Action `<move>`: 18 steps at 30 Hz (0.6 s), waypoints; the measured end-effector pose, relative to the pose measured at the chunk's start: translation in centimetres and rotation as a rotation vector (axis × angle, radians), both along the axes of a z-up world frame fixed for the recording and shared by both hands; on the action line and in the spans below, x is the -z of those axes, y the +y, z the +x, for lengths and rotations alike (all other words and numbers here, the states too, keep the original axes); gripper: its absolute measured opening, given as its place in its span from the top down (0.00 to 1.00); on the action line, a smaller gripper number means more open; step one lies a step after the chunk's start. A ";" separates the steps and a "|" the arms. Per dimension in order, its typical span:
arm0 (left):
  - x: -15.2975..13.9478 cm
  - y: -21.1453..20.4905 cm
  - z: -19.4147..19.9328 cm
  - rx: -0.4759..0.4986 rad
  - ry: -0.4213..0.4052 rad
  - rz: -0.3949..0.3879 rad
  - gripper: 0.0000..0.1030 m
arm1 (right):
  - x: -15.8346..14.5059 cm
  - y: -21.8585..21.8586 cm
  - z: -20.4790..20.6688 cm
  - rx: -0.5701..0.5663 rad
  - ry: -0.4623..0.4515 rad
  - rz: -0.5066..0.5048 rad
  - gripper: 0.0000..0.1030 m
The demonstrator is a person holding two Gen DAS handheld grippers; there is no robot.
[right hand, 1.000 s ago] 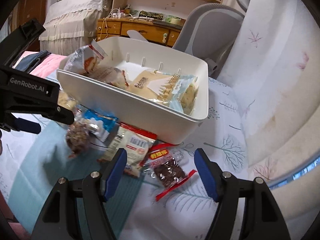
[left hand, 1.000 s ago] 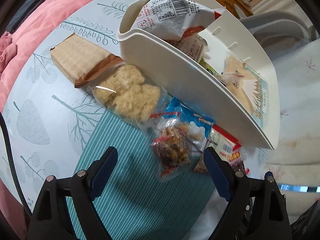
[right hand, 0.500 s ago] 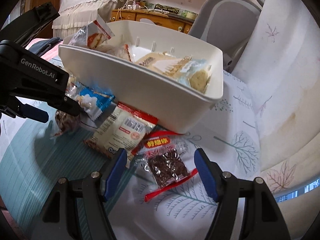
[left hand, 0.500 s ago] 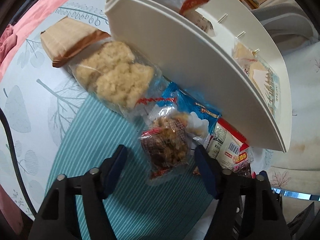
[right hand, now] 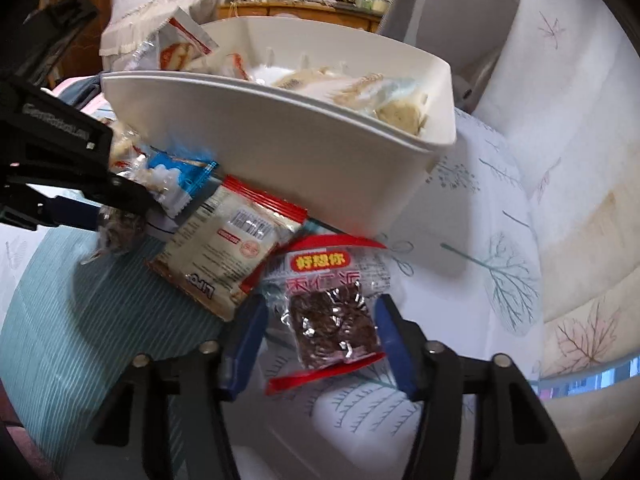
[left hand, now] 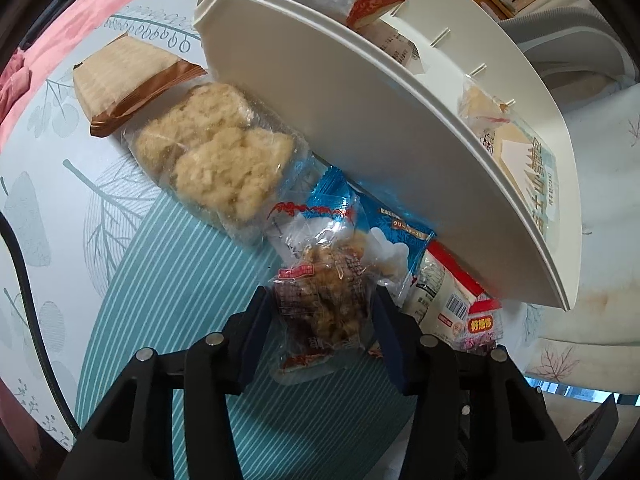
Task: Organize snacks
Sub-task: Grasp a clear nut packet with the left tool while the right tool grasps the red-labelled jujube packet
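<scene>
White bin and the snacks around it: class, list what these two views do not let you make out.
- White bin: floor hidden by its near wall, both views.
- Blue packet: partly under the nut packet, left view.
- Left gripper: pads blurred, right view.

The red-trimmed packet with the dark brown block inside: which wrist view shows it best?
The right wrist view: the red-trimmed packet lies whole between the right gripper fingers, label readable. The left wrist view shows only its corner beyond the left gripper.
</scene>
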State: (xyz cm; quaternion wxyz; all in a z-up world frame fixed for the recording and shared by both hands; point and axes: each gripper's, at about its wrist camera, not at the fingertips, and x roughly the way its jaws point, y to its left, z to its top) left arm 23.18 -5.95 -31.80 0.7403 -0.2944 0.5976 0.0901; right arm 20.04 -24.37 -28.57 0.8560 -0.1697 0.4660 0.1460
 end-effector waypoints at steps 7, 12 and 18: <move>-0.1 -0.1 0.0 0.003 0.106 0.006 0.53 | -0.7 -1.4 0.4 0.094 0.077 0.091 0.60; -1.5 -0.3 -0.9 0.015 0.142 0.002 0.53 | -0.9 -1.7 -0.1 0.140 0.142 0.118 0.60; -4.7 -0.5 -1.4 0.064 0.156 0.001 0.53 | -1.2 -2.1 -1.1 0.201 0.236 0.155 0.60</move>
